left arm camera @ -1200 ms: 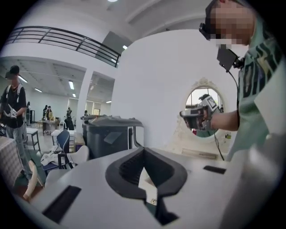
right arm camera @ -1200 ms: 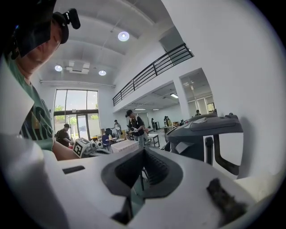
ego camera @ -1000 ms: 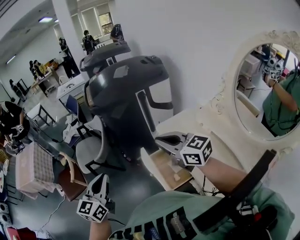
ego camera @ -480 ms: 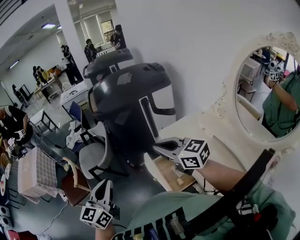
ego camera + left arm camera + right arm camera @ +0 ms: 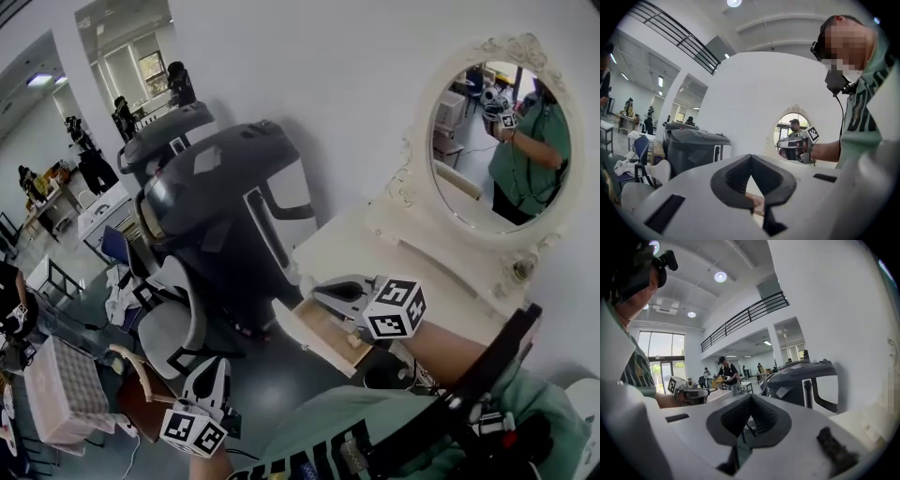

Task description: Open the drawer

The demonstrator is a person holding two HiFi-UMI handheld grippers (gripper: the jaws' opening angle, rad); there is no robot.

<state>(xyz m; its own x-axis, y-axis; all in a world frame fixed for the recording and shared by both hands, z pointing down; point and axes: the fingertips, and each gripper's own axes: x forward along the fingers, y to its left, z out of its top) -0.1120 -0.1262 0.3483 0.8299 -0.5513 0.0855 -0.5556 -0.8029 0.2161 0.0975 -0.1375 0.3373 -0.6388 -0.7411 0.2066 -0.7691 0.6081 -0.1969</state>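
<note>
Drawer [image 5: 325, 330] stands pulled out of the white dressing table [image 5: 361, 253], at 6 o'clock under my right gripper [image 5: 321, 287]. Its jaws are together and empty, as are the left gripper [image 5: 212, 367] jaws. Opening looks done; next, back clear. Oval mirror [image 5: 497, 141] at 1 o'clock, grey hooded machine [image 5: 216, 216] at 10, open hall beyond.

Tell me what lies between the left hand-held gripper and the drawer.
Only bare grey floor separates the left hand-held gripper from the pulled-out drawer, as the head view shows.
</note>
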